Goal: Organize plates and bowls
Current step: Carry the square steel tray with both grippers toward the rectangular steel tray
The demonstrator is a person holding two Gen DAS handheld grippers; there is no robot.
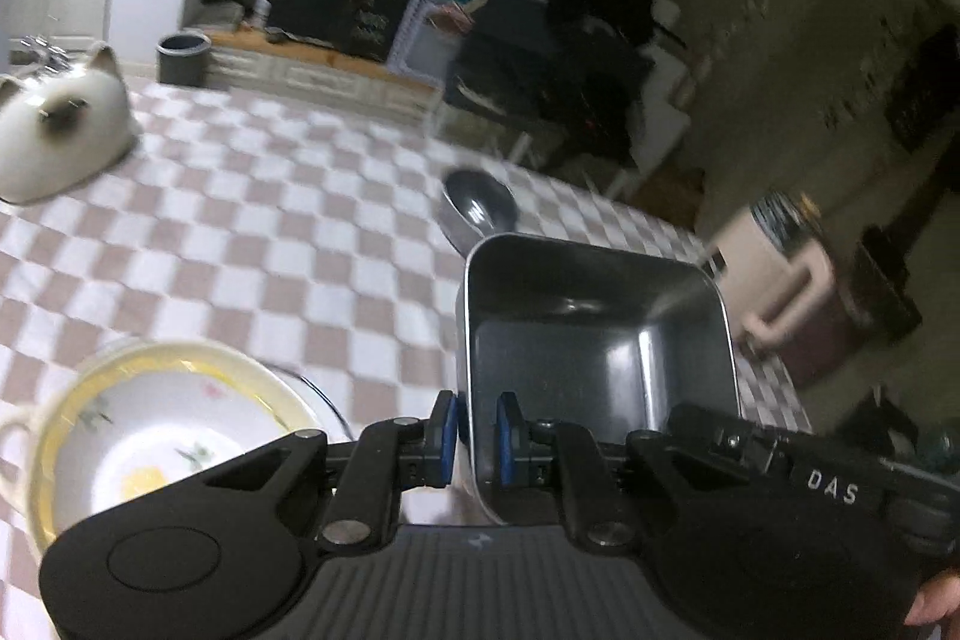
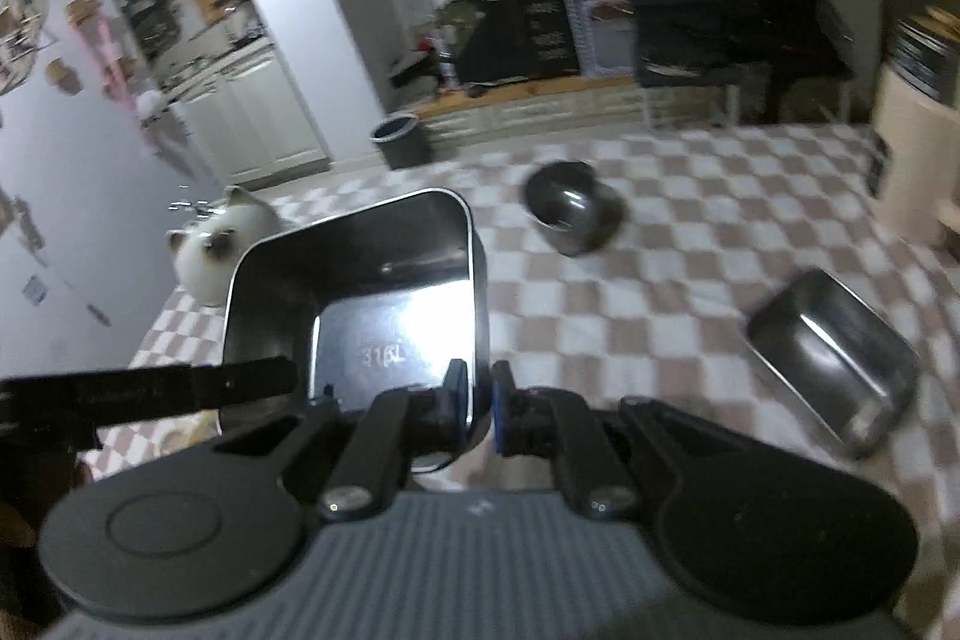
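Both grippers hold one square steel container (image 1: 600, 340), held above the checkered table (image 1: 240, 232). My left gripper (image 1: 477, 439) is shut on its left wall. In the right wrist view my right gripper (image 2: 477, 400) is shut on the right wall of the same container (image 2: 384, 316), stamped 316L inside. The left gripper shows there as a black bar (image 2: 150, 388) at the left. A white and yellow flowered bowl (image 1: 162, 430) sits below left of the left gripper. A round steel bowl (image 2: 570, 208) sits further back, also visible in the left wrist view (image 1: 477, 211). Another square steel container (image 2: 834, 364) lies at the right.
A white cat-shaped holder (image 1: 54, 130) stands at the table's far left, also in the right wrist view (image 2: 222, 244). A cream canister (image 2: 918, 148) stands at the right edge. A grey bin (image 1: 183, 55) and cluttered shelves lie beyond the table.
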